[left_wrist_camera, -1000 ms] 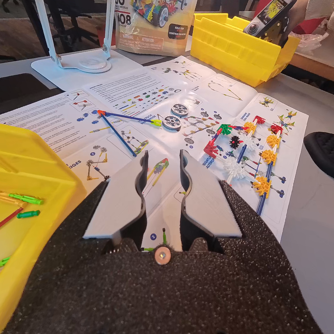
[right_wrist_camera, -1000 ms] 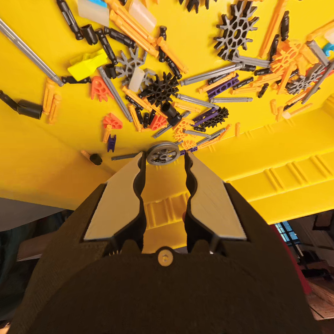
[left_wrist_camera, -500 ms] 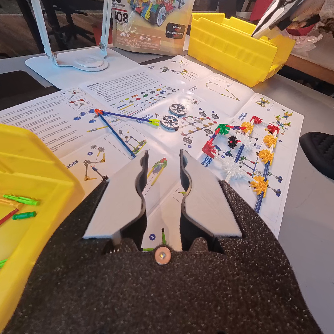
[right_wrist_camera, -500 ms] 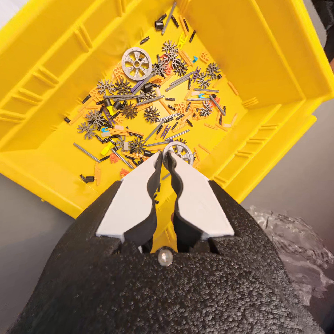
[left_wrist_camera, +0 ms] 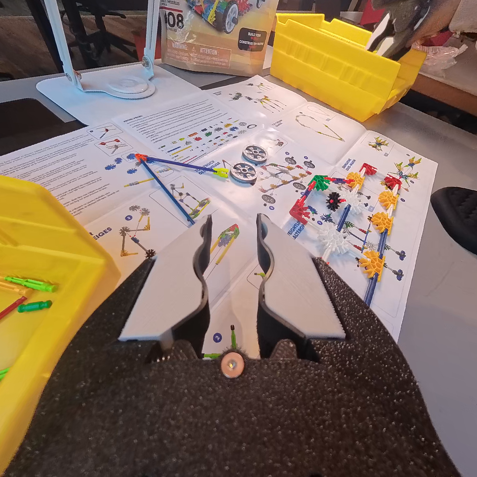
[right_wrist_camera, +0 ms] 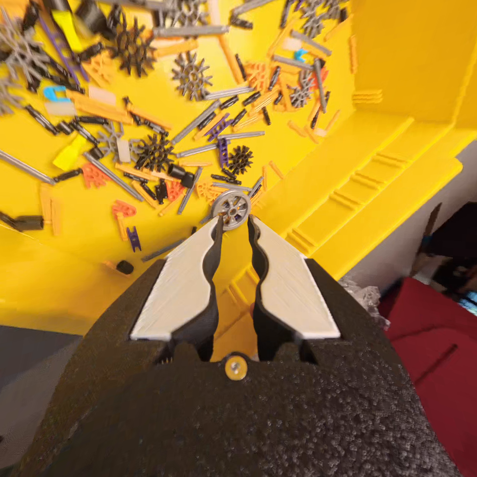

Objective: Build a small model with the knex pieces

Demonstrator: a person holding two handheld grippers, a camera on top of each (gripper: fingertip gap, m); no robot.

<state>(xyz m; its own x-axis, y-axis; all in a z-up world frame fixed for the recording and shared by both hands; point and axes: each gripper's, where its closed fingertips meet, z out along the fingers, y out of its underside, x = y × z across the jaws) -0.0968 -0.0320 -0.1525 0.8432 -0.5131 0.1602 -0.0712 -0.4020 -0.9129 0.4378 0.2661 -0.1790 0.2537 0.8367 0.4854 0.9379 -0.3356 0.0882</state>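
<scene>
Wheel [right_wrist_camera: 233, 212], grey and spoked, sits between the tips of the right gripper [right_wrist_camera: 233, 219] inside the far yellow bin [right_wrist_camera: 361, 196]; the fingers are closed in to about the wheel's width and touch its rim on both sides, though I cannot tell whether it is lifted clear of the bin floor. The picture is blurred there.

That bin holds a loose heap of small building pieces: grey and black gear-like connectors, grey rods, orange sticks, a few purple and red bits. Seen from the left wrist view, the same bin [left_wrist_camera: 335, 67] stands at the back right of the grey table [left_wrist_camera: 438, 335].

A big unfolded instruction sheet [left_wrist_camera: 180, 124] covers most of the table. On it lie a partly built model [left_wrist_camera: 361, 219] of blue rods with orange, white, red and green connectors, two blue rods [left_wrist_camera: 165, 185] joined at an orange corner, and two more grey wheels [left_wrist_camera: 244, 170] side by side.

A second yellow bin [left_wrist_camera: 51, 258] sits at the near left with green and red rods inside. A white lamp base [left_wrist_camera: 103, 85] and a printed bag [left_wrist_camera: 214, 33] stand behind the sheet.

The left gripper [left_wrist_camera: 234, 224] hovers above the sheet, fingers spread apart, holding nothing.
</scene>
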